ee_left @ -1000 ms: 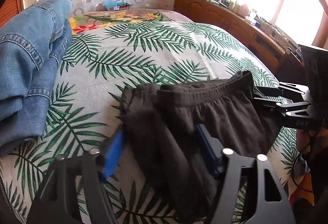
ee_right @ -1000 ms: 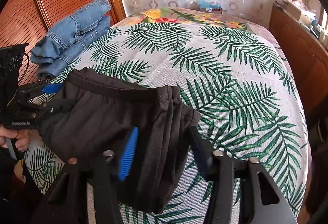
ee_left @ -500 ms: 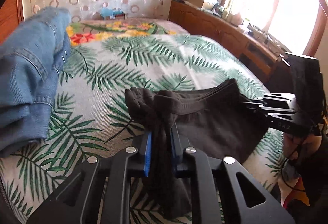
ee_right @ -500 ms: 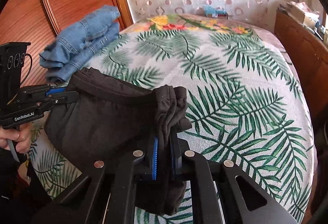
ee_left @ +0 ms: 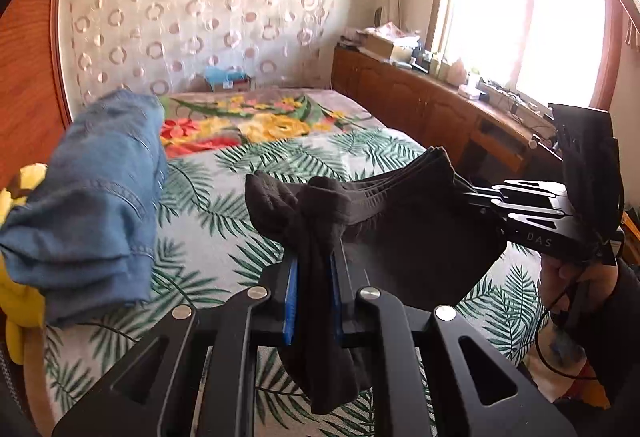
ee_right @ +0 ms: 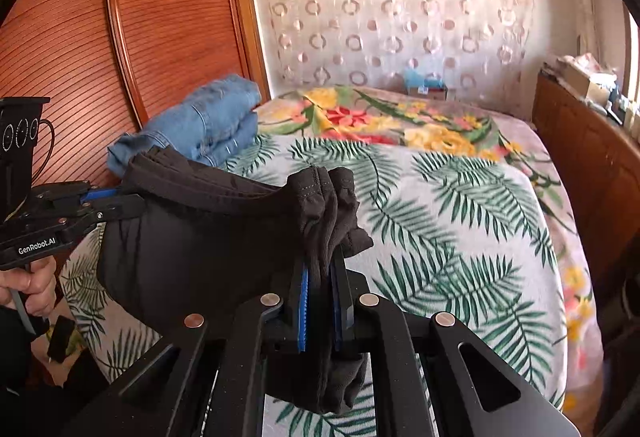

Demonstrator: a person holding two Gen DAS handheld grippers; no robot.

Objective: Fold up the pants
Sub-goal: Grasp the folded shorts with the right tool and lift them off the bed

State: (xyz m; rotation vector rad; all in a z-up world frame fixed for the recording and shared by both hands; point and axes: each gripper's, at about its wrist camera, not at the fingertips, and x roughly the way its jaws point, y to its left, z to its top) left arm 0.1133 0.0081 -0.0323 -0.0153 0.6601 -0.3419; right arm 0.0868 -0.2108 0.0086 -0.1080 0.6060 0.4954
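The dark brown pants (ee_left: 404, 237) hang folded and stretched between my two grippers, lifted off the bed. My left gripper (ee_left: 314, 265) is shut on the bunched left end of the pants. My right gripper (ee_right: 322, 269) is shut on the bunched right end of the pants (ee_right: 192, 237). The right gripper also shows in the left wrist view (ee_left: 472, 197), gripping the far edge. The left gripper also shows in the right wrist view (ee_right: 120, 197), gripping the other edge. The cloth sags a little between them.
A bed (ee_right: 460, 205) with a palm-leaf cover lies below. Folded blue jeans (ee_left: 92, 205) lie at its left side, also in the right wrist view (ee_right: 200, 125). A wooden wardrobe (ee_right: 100, 49) stands on the left. A wooden sideboard (ee_left: 432, 105) with clutter runs under the window.
Both grippers closed on the ends of the pants and lifted them off the bed. The views have tilted up towards the far wall.
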